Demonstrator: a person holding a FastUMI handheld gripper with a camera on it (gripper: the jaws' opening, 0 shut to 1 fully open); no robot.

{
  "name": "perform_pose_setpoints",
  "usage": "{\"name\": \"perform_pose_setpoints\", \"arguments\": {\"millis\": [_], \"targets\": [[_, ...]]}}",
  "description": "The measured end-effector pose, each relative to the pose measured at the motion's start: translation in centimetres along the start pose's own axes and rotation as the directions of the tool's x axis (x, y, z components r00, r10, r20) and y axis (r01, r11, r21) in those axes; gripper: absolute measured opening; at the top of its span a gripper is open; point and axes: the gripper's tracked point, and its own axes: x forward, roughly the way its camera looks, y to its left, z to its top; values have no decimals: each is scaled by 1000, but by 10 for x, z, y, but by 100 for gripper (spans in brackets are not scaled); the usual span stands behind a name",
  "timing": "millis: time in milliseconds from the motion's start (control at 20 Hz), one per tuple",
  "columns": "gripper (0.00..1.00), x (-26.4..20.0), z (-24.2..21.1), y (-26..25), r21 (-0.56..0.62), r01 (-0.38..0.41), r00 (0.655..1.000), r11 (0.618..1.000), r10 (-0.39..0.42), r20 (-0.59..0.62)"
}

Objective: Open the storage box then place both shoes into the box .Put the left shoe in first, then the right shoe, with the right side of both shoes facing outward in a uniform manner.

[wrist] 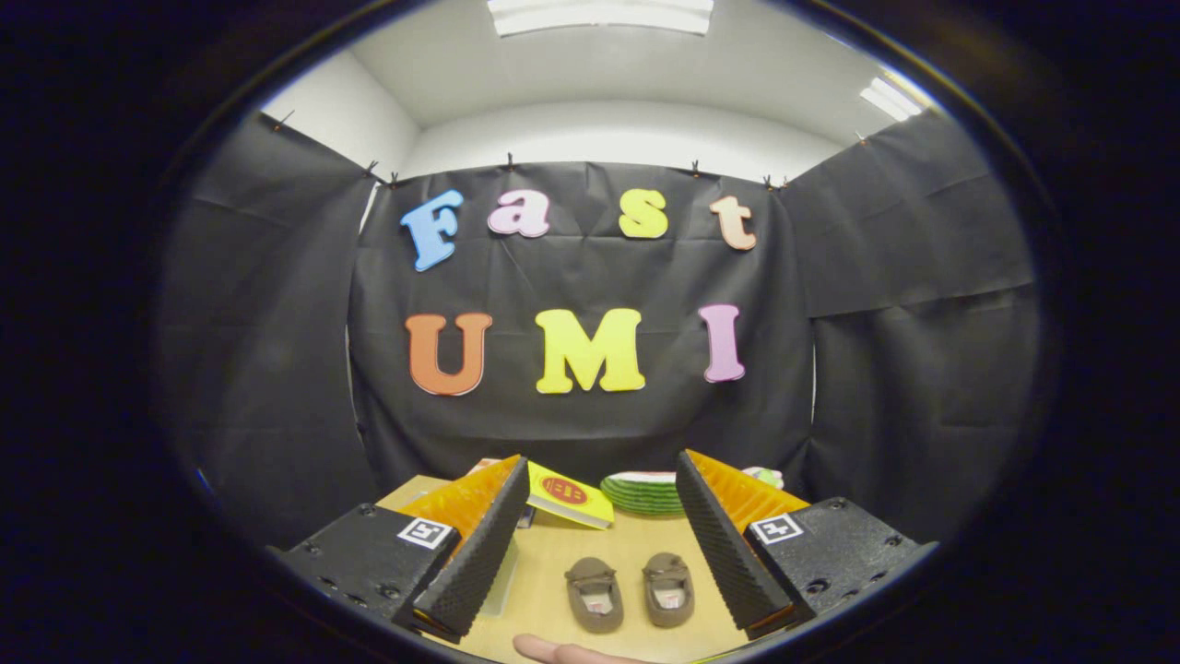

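**Gripper spread wide above two brown shoes**

A pale wooden tabletop lies below the gripper, whose two fingers stand far apart and grasp nothing. Beyond the fingers, at the table's far edge, sits a stack of green ribbed plates, with a flat yellow box bearing a red oval just beside it. Between the fingers, a pair of small brown slip-on shoes rests side by side, toes pointing away. A fingertip pokes in nearest the camera.

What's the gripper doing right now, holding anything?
Gripper: open, holding nothing; the two brown shoes lie on the table between its fingers.
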Motion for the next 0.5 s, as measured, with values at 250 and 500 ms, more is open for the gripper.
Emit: {"name": "perform_pose_setpoints", "arguments": {"millis": [250, 500], "targets": [[100, 10, -16, -3, -1, 5, 999, 1000, -5, -34], [100, 32, -41, -11, 2, 21, 995, 1000, -20, -101]]}}
